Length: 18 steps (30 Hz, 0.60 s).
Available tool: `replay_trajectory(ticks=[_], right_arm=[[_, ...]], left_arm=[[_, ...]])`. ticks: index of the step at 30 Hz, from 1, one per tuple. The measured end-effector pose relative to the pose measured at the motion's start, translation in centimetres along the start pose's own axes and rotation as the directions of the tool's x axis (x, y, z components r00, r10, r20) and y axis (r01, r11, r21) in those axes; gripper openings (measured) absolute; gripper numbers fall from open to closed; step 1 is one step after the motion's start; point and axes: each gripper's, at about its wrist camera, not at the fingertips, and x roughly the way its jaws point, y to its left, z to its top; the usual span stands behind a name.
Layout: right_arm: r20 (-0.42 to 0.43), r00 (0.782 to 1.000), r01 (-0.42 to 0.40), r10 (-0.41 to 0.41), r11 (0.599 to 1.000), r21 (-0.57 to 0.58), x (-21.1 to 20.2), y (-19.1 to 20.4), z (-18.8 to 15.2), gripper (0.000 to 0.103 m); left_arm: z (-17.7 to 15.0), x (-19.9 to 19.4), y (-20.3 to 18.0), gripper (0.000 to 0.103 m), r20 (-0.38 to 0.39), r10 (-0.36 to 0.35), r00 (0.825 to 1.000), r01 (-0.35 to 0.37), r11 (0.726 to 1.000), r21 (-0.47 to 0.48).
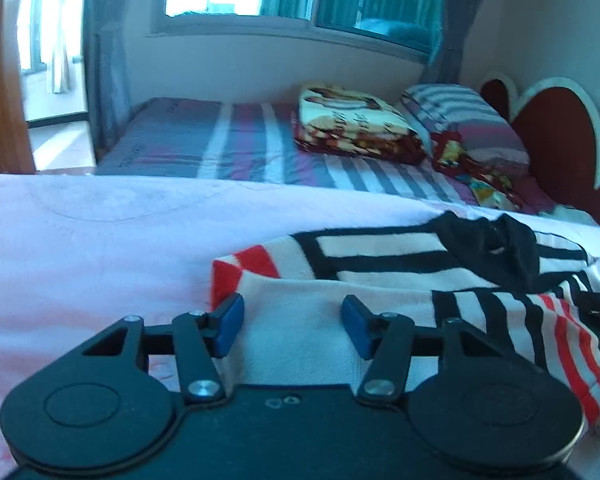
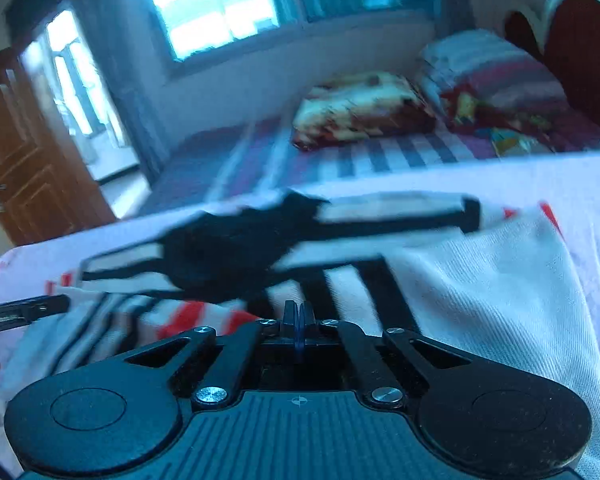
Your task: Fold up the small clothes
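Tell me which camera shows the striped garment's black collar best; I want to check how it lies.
The left wrist view: the black collar is sharp there, lying atop the striped garment beyond the open left gripper. The right wrist view shows the collar only as a motion-blurred dark patch.

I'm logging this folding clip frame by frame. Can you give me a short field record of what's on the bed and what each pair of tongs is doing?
garment: striped top, white with black and red bands, black collar, lying partly folded
surface: pale pink cover
left tongs: open, blue pads either side of a white fold, not pressing it
right tongs: shut, nothing visibly between the pads, over the garment
background: folded patterned blanket, striped pillow
image quality: right wrist view blurred
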Motion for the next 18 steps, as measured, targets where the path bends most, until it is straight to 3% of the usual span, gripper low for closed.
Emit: replay_trajectory(ticks=[1, 3, 6, 10, 18], right_arm=[[0.014, 1.000, -0.023, 0.023, 1.000, -0.016, -0.4, 0.6, 0.1, 0.000], [-0.004, 0.996, -0.087, 0.087, 0.996, -0.025, -0.1, 1.8, 0.5, 0.000], [-0.044, 0.986, -0.162, 0.160, 0.985, -0.063, 1.2, 4.2, 0.9, 0.000], [-0.139, 0.981, -0.153, 0.136, 0.982, -0.114, 4.5, 6.7, -0.2, 0.000], [-0.116, 0.986, -0.136, 0.120, 0.980, -0.143, 4.6, 6.5, -1.1, 0.000]], left_arm=[[0.0, -0.9, -0.7, 0.056, 0.029, 0.014, 0.999, -0.015, 1.000, 0.015], [-0.1, -2.3, -2.7, 0.059, 0.067, -0.040, 0.997, 0.036, 0.998, 0.055], [-0.4, -2.3, -6.0, 0.060, 0.047, -0.113, 0.992, 0.106, 0.985, 0.138], [-2.0, -0.4, -8.1, 0.065, -0.044, -0.106, 0.993, 0.113, 0.971, 0.213], [-2.6, -0.3, -7.5, 0.068, -0.035, -0.112, 0.993, 0.116, 0.976, 0.183]])
